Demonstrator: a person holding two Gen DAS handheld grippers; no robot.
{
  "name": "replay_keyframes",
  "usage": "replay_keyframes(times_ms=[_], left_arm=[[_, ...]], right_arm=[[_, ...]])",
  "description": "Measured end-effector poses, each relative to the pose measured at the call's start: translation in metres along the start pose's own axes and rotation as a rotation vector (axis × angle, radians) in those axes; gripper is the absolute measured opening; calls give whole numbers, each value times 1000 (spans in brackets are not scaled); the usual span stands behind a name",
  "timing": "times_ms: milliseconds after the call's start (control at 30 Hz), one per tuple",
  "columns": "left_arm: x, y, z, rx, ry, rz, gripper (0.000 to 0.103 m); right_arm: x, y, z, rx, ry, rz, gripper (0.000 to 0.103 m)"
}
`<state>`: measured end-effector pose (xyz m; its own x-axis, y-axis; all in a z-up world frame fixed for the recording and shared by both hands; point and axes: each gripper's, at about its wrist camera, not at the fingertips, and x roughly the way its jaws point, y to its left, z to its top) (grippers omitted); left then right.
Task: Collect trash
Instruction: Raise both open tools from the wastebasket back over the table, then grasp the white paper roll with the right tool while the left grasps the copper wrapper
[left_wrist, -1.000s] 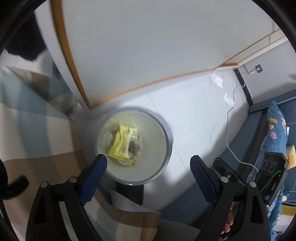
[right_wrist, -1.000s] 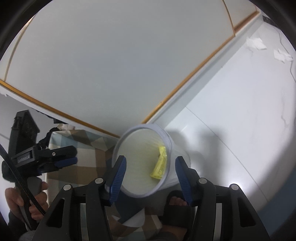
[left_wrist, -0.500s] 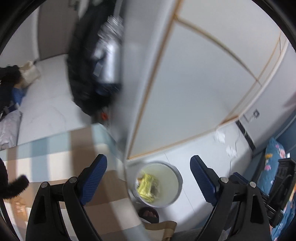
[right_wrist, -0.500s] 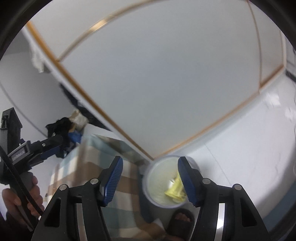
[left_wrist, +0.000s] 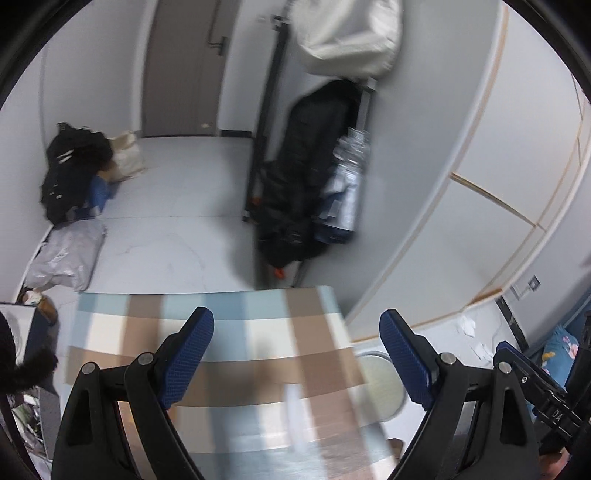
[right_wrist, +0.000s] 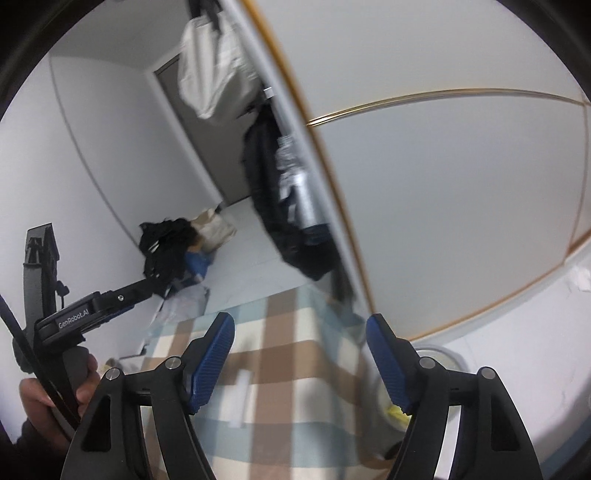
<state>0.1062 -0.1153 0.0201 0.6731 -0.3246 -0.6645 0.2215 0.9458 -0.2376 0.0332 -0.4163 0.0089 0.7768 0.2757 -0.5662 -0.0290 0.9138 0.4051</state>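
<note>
My left gripper (left_wrist: 297, 349) is open and empty over a table with a checked blue, brown and cream cloth (left_wrist: 236, 332). The right gripper (right_wrist: 300, 356) hangs over the same cloth (right_wrist: 288, 332); its jaws are opening and nothing is between them. The white round bin (left_wrist: 380, 384) stands on the floor beside the table's right edge, partly behind a finger. In the right wrist view the bin (right_wrist: 441, 354) shows a scrap of yellow wrapper (right_wrist: 395, 410) inside. A pale blurred strip (right_wrist: 240, 384) lies on the cloth. Crumpled white tissues (left_wrist: 467, 326) lie on the floor by the wardrobe.
A white wardrobe with gold trim (left_wrist: 480, 229) fills the right. A rack with a black bag and bottles (left_wrist: 306, 177) stands beyond the table. Black clothes and bags (left_wrist: 74, 166) lie against the far left wall. A hand (right_wrist: 48, 395) holds the left gripper's handle.
Both views have swung up from the bin to the table and the room beyond. The bin has slid to the lower right of each view. The right jaws stand wider apart.
</note>
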Motion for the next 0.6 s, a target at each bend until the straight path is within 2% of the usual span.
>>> replay_keyframes(times_ms=[233,333,600], left_arm=[[-15,63,-11,-84,-38,51,89],[-12,84,-17,-97,-32,74,89],[8,139,-36,-145,8,109,89]], right_arm=[[26,61,-19,-68,53,32,74],[37,77,-28,-94,79,44,74],[92,107,-56,-164,178,11,74]])
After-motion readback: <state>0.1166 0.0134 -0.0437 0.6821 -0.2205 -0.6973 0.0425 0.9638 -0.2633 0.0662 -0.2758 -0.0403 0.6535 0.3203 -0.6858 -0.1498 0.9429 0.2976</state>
